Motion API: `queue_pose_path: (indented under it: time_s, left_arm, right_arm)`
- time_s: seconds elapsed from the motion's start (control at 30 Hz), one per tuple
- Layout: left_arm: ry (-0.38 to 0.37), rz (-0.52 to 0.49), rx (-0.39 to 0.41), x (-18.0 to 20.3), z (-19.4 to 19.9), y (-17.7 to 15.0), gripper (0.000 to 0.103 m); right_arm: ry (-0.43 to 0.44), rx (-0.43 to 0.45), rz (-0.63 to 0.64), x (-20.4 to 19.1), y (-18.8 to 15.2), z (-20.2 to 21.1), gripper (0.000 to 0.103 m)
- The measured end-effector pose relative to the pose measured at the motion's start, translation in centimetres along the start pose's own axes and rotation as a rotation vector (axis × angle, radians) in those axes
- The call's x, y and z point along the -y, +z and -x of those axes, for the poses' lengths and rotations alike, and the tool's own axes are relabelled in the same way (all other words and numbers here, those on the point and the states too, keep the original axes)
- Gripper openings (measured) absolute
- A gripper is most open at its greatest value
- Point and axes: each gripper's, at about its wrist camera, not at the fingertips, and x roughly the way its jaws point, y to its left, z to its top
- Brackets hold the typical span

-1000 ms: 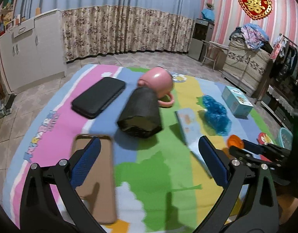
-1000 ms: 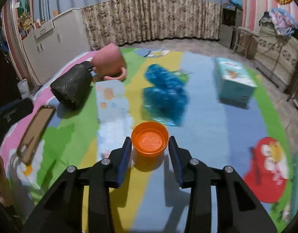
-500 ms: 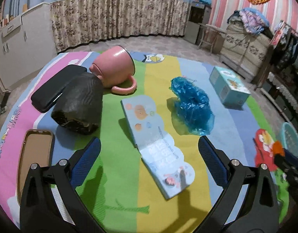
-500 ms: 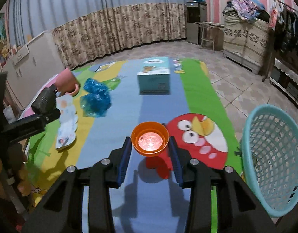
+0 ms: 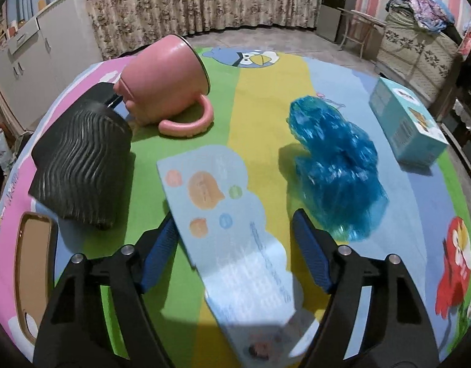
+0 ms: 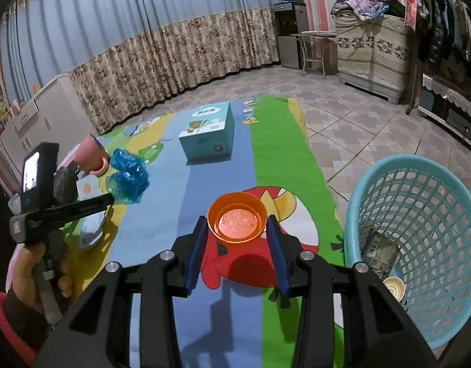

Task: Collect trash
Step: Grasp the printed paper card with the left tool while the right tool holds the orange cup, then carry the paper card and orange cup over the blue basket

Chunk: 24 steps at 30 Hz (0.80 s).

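Observation:
My right gripper [image 6: 237, 228] is shut on an orange plastic cup [image 6: 237, 220], held above the mat just left of a light-blue mesh basket [image 6: 425, 190] that holds a wrapper and a small cup. My left gripper [image 5: 234, 242] is open, its fingers on either side of a flat light-blue paper packet [image 5: 226, 214] lying on the mat. A crumpled blue plastic bag [image 5: 336, 165] lies to its right; it also shows in the right wrist view [image 6: 128, 176].
On the colourful mat [image 5: 263, 82] lie a tipped pink mug [image 5: 165, 79], a black ribbed pouch [image 5: 79, 165], a brown phone case [image 5: 33, 254] and a teal box [image 5: 407, 122]. Tiled floor, cabinets and curtains surround the mat.
My right gripper has carried the orange cup rightward to beside the basket. My left gripper has moved forward and right, over the paper packet, and its fingers have closed in somewhat.

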Motion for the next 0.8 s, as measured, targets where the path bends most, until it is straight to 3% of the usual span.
queue_pose_path:
  time_s: [0.1,0.23,0.47,0.8]
  left_arm:
    - [0.015,-0.007,0.003,0.0,-0.6,0.6,0.074]
    - [0.007,-0.025,0.011,0.1,-0.5,1.0,0.054]
    - [0.009,-0.052,0.030,0.4,0.6,0.6,0.054]
    - [-0.024,-0.060,0.226,1.2,9.0,0.4,0.053]
  right_arm:
    - [-0.001,0.011,-0.012,0.5,0.2,0.2,0.040]
    - [-0.005,0.024,-0.031,1.2,0.3,0.6,0.040]
    - [-0.028,0.048,-0.049,2.5,0.4,1.4,0.040]
    - [-0.053,0.080,-0.049,4.1,0.4,3.0,0.040]
